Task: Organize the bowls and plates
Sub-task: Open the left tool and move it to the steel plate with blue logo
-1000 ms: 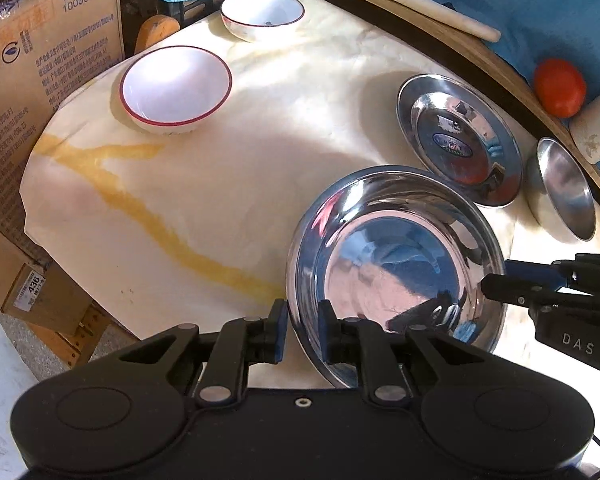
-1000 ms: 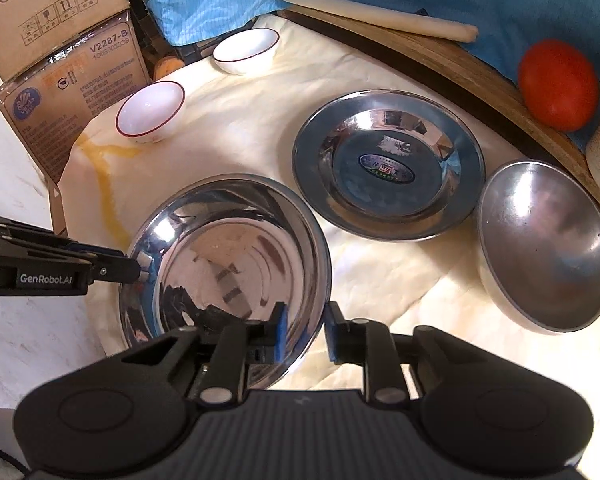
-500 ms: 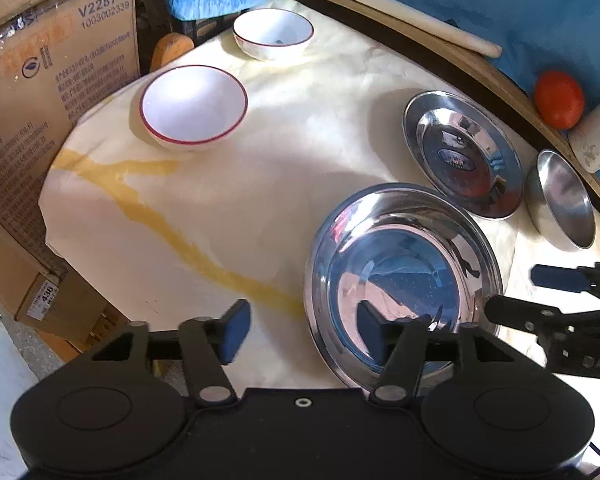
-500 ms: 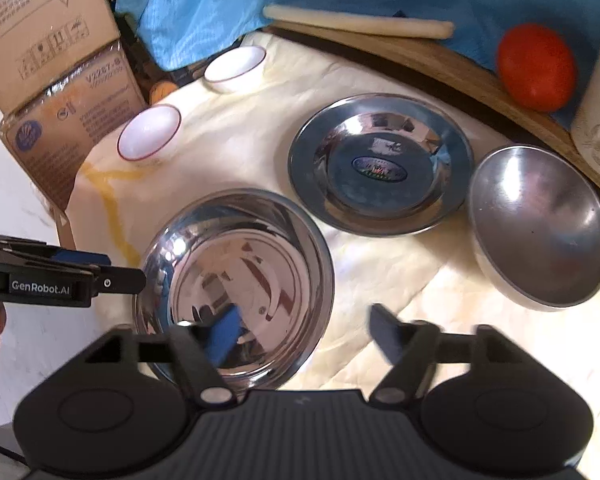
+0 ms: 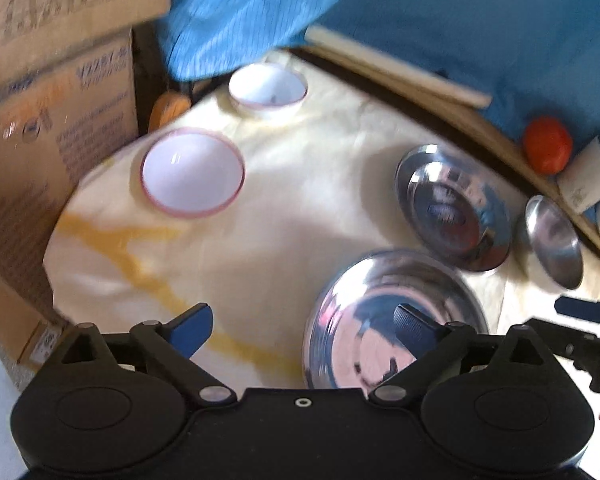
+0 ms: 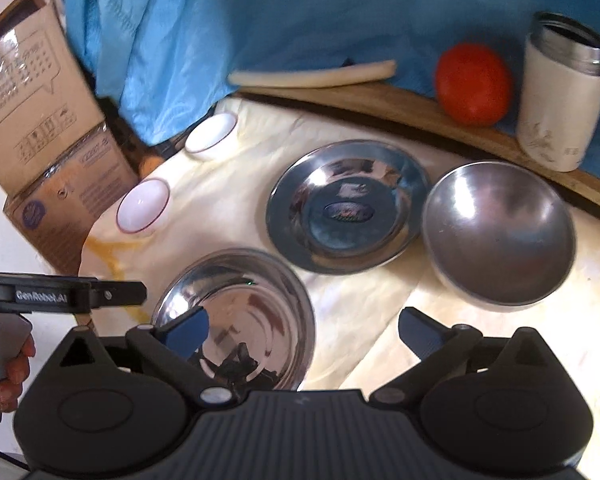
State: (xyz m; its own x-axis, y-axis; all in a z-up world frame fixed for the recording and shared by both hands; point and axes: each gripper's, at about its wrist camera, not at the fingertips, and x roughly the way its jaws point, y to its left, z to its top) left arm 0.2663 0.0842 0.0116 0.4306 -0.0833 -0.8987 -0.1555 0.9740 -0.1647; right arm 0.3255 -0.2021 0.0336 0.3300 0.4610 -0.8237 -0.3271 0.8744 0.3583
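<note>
Cream paper covers the table (image 6: 380, 304); nothing is stacked yet. At ten o'clock sit two red-rimmed white bowls (image 6: 143, 205), at six the shiny steel basin (image 6: 236, 316), then the flat steel plate (image 6: 346, 204) and dull steel bowl (image 6: 498, 232) at two. My left gripper (image 5: 302, 326) and right gripper (image 6: 302, 330) gape wide, empty.

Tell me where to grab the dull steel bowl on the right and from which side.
Grip the near rim of the dull steel bowl, one finger inside and one outside the wall. It sits upright and is too wide to span, and the steel plate crowds its left edge, so bring the open right gripper in from the front.
</note>
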